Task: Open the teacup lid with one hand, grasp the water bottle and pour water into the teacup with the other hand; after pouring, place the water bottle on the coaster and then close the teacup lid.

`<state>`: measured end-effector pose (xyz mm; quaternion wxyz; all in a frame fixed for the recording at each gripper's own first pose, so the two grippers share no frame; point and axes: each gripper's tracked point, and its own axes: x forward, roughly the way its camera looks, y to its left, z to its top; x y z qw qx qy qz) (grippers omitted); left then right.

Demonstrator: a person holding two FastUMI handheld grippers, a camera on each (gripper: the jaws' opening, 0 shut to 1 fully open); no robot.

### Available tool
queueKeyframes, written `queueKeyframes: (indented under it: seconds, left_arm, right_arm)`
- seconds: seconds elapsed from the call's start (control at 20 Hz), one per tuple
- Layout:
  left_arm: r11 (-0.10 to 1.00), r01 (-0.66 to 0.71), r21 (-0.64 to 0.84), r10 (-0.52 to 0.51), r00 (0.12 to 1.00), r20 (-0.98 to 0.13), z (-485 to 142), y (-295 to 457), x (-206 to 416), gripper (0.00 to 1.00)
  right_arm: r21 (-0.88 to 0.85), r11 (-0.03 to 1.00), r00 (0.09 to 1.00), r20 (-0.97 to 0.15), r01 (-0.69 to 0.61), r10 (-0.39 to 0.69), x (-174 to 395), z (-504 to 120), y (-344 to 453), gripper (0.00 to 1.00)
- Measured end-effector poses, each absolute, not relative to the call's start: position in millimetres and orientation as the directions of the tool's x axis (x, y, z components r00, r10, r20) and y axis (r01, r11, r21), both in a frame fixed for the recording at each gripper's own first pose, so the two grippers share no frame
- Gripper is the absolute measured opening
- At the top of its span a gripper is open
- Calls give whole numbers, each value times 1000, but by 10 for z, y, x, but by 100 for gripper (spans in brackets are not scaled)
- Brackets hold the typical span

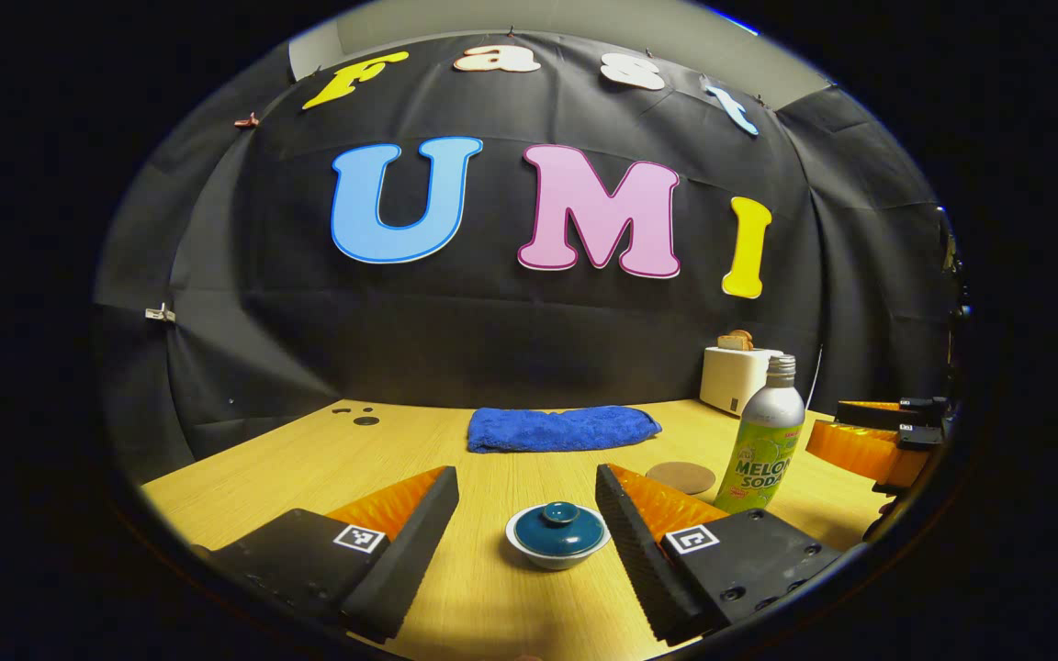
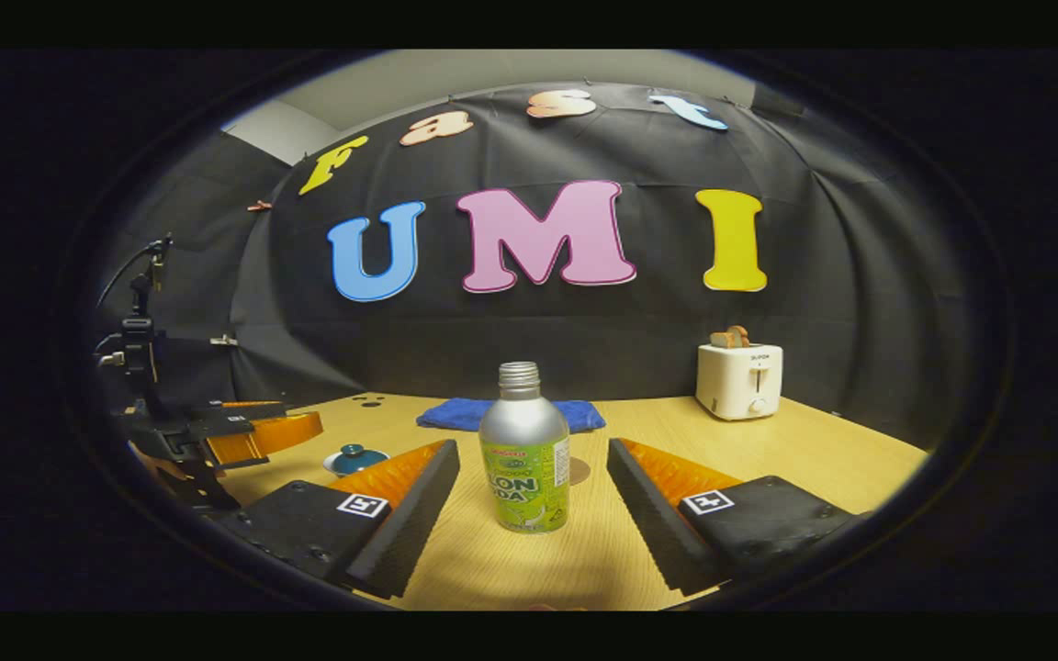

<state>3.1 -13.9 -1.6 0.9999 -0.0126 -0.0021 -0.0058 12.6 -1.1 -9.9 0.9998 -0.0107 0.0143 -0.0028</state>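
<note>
Teacup (image 1: 557,542) sits on the table (image 1: 253,468) straight ahead of my left gripper (image 1: 527,500), lid (image 1: 560,525) still on, framed in the gap between the two fingers but touching neither; the jaws stand wide apart and hold nothing. In the left gripper view I see the bottle (image 1: 761,441) upright off to the right of the cup, capless at the neck, with the round coaster (image 1: 680,476) lying flat just beside it toward the cup side. A folded blue towel (image 1: 562,428) lies farther back near the wall, and a white toaster (image 1: 735,377) with bread in its slots stands behind the bottle. At the far right edge of that view my other gripper shows in part. My right gripper (image 2: 534,496) faces the bottle (image 2: 525,452) head-on: it stands centred between the fingers, which are spread wide with clear table on each side of it, so nothing is gripped. In the right gripper view the coaster (image 2: 579,472) peeks out just behind the bottle's right side, the towel (image 2: 455,413) lies beyond, the toaster (image 2: 738,378) is well off to the right, and the teacup (image 2: 355,458) sits to the left, near my left gripper (image 2: 253,430), whose fingers hover just above it.
</note>
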Motion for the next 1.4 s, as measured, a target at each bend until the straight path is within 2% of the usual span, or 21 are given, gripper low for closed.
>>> queueKeyframes:
  seconds: [0.65,1.2,1.4]
  left_arm:
    - [1000,19,2,-19,999,-29,-117,-141,27,95]
    - [997,78,-22,-80,988,-131,-432,-336,434,95]
    - [995,100,-14,-101,981,-167,-537,-409,585,91]
  right_arm:
    - [-61,998,999,-35,-7,4,129,-132,88,100]
    - [-56,998,997,-72,-11,7,133,-204,31,100]
    - [-37,999,996,-84,-27,24,147,-264,44,100]
